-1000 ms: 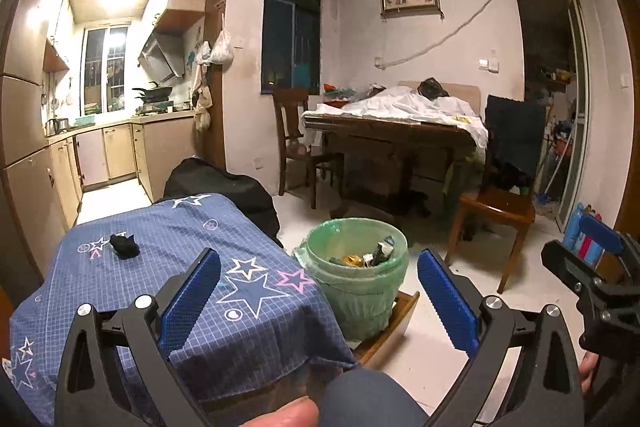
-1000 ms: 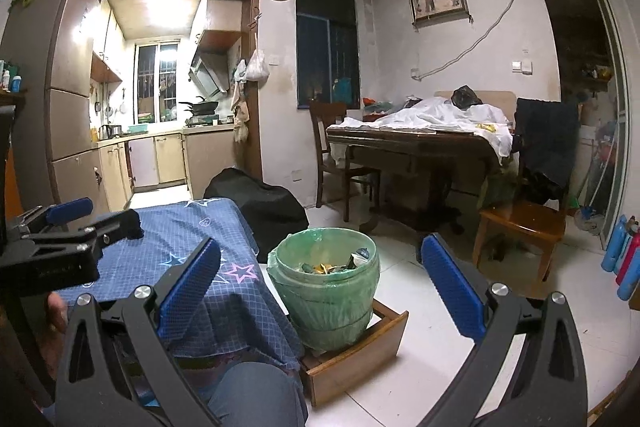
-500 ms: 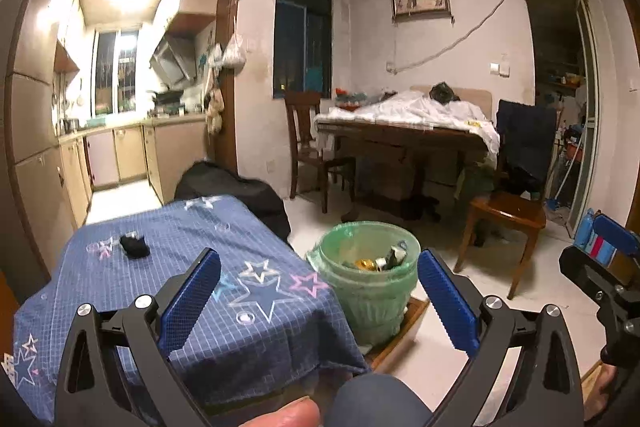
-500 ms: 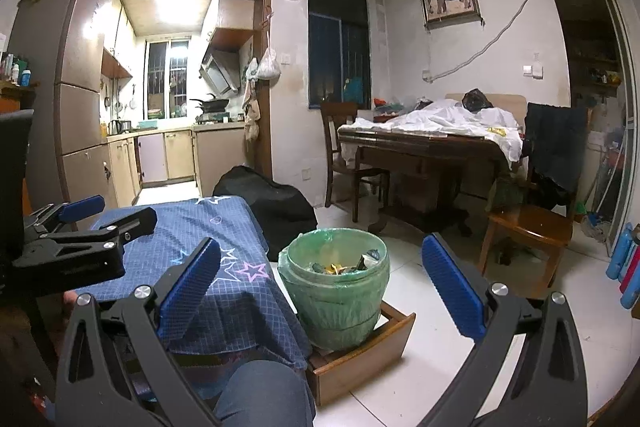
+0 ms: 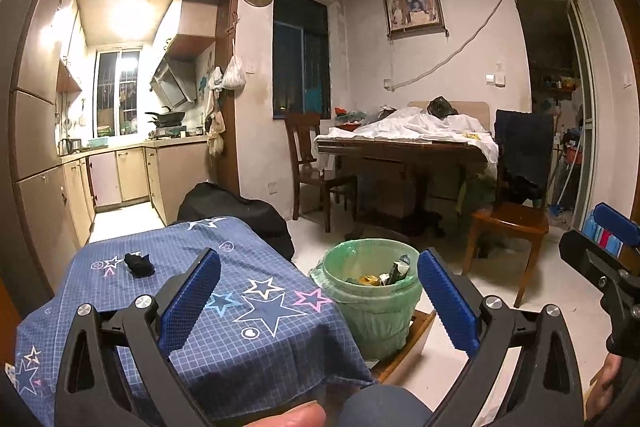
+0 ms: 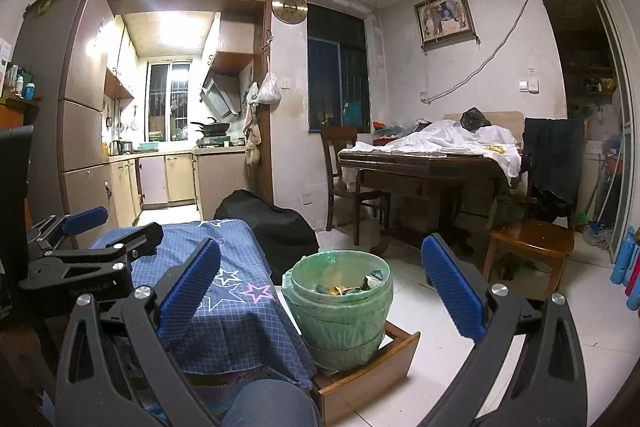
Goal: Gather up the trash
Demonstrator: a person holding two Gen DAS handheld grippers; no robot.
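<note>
Both claws, left claw (image 5: 318, 291) and right claw (image 6: 320, 285), gape empty. Risk: crumpled black scrap (image 5: 139, 264), far-left of the left claw on the blue star-print cloth surface (image 5: 256, 311), snags cloth when pinched; green-lined bin (image 5: 370, 291) sits ahead.

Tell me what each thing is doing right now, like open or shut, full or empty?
left gripper: open, holding nothing
right gripper: open, holding nothing
green bin: bag-lined, uncovered, trash inside
black scrap: lying on the blue star cloth
wooden drawer: on the floor, bin standing in it
</note>
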